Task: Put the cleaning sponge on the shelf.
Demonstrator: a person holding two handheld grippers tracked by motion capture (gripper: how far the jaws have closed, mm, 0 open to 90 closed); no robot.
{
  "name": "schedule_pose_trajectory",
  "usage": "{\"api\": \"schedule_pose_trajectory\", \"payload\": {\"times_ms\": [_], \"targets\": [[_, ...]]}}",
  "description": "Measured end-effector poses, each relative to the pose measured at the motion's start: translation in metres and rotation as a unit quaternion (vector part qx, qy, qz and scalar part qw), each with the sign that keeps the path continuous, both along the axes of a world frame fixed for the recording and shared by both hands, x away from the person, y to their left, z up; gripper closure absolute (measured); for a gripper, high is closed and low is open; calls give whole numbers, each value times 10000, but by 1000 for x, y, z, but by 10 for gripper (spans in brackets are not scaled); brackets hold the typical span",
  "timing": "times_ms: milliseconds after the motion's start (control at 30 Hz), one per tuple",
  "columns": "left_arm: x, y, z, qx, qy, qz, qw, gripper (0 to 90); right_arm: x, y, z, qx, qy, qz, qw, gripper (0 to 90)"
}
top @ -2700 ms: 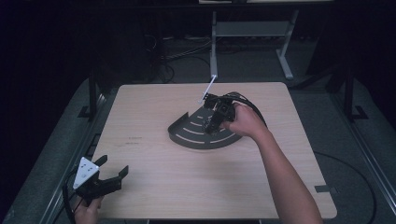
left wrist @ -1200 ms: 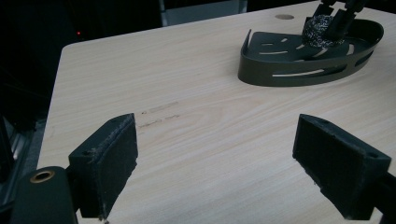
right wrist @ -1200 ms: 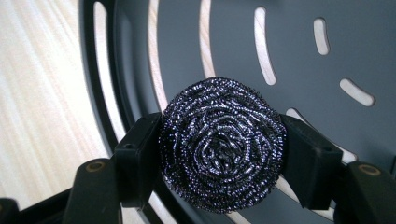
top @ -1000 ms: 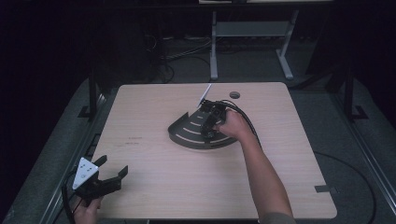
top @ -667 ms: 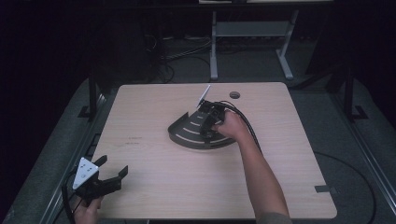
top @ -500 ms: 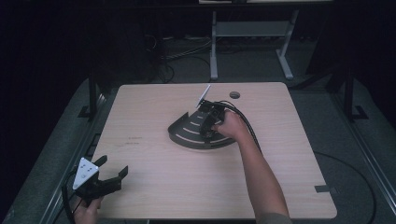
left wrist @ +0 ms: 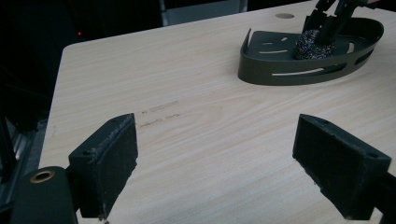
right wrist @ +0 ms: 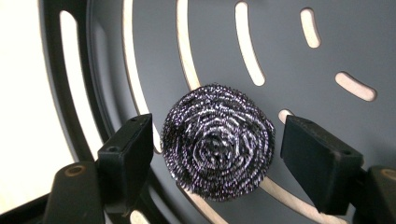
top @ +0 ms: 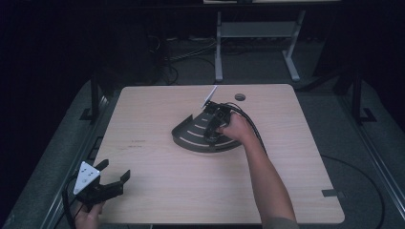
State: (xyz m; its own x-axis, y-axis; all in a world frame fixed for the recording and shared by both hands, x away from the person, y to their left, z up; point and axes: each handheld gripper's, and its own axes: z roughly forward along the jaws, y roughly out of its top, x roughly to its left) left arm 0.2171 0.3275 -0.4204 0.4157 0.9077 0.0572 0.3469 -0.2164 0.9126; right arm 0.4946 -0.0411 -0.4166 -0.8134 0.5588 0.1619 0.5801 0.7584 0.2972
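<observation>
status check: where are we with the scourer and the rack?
Done: the scourer lies in the rack on the table. In hand: the right tongs hang over it, jaws open on either side and apart from it, so it is either a release or a grasp about to start; I can't tell which. Left: closing or lifting clear. The left tongs sit open near the table's corner, idle.

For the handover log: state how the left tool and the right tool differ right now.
The left tool sits at the table's near left corner with bare wood between its jaws; the right tool hangs over the dark slotted tray, its jaws either side of the steel-wool scourer, gaps showing. Both are open.
</observation>
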Motion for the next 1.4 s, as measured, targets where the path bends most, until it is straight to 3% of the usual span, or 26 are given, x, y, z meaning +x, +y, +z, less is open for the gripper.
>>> {"api": "schedule_pose_trajectory", "payload": {"times_ms": [300, 633, 1133, 1400], "targets": [[0, -1, 0, 24, 2, -10, 10000, 133, -6, -18, 12, 166, -77, -106, 9998, 218], [-1, -2, 0, 33, 7, -23, 10000, 133, -26, -40, 31, 225, -211, -130, 9994, 204], [-1, -3, 0, 19, 10, -27, 10000, 133, -46, -69, 44, 404, -287, -234, 9985, 196], [-1, -4, 0, 26, 16, -33, 10000, 132, -58, -77, 42, 495, -312, -246, 9980, 193]]}}
